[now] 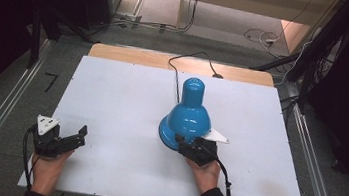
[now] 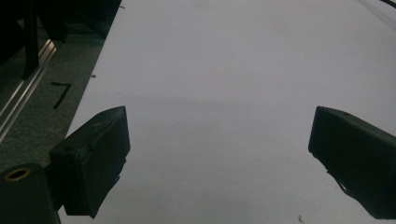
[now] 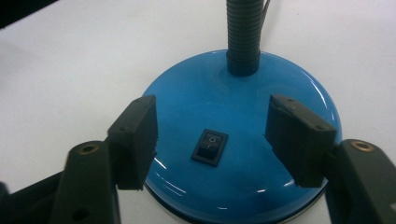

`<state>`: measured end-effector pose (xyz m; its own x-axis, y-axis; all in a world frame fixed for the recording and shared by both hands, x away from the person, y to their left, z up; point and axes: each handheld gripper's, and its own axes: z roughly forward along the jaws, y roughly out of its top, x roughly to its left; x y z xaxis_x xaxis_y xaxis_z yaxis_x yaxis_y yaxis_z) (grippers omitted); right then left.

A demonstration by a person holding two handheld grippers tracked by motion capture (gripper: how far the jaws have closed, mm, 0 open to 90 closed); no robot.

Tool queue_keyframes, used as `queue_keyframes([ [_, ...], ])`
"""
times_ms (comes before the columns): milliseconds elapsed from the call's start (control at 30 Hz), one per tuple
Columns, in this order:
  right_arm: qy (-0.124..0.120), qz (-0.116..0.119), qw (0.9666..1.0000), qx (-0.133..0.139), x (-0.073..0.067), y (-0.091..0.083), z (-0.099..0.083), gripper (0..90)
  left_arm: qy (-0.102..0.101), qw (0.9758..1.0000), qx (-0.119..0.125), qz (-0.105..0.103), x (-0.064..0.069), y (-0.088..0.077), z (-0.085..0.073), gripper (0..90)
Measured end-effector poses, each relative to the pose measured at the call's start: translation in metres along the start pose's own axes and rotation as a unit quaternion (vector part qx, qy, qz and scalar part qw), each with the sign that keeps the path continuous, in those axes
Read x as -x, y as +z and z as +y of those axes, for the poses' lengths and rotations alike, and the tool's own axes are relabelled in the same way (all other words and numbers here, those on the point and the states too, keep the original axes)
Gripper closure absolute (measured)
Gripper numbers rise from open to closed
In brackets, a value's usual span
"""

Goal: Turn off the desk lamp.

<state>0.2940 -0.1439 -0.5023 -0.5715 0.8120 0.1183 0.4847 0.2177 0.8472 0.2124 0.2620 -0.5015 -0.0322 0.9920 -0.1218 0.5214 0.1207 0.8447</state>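
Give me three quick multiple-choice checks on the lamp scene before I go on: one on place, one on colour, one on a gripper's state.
1. Where is the black rocker switch?
A. on the lamp's round base
B. on the flexible neck
C. on the white table

2. What colour is the lamp?
A. red
B. blue
C. yellow

3. How does the right gripper stand?
A. shut on the neck
B. shut on the cable
C. open, jaws either side of the switch

Answers: 1 A, the switch sits on the base in front of the ribbed neck. 2 B, shade and base are glossy blue. 3 C, the right gripper view shows both jaws apart over the base, gripping nothing.
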Motion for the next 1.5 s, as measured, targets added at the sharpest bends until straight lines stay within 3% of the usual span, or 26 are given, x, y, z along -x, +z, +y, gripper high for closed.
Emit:
queue_keyframes([
  [67, 0.013, 0.009, 0.9999, 0.001, 0.003, -0.002, 0.001, 30.1, 0.0, 1.0, 0.0, 0.0, 0.0, 0.0, 0.0, 5.9],
  [633, -0.006, 0.02, 0.9996, -0.018, 0.012, -0.014, 0.004, 26.5, 0.0, 1.0, -0.001, 0.001, 0.001, 0.001, 0.0, 5.9],
  [800, -0.016, 0.013, 0.9995, -0.022, 0.014, -0.017, 0.003, 26.0, 0.0, 1.0, -0.001, 0.0, 0.0, 0.001, 0.0, 5.9],
  [1500, -0.007, -0.003, 0.9998, -0.017, 0.03, -0.031, 0.001, 24.6, 0.002, 1.0, -0.002, 0.001, 0.001, 0.001, 0.0, 5.8],
])
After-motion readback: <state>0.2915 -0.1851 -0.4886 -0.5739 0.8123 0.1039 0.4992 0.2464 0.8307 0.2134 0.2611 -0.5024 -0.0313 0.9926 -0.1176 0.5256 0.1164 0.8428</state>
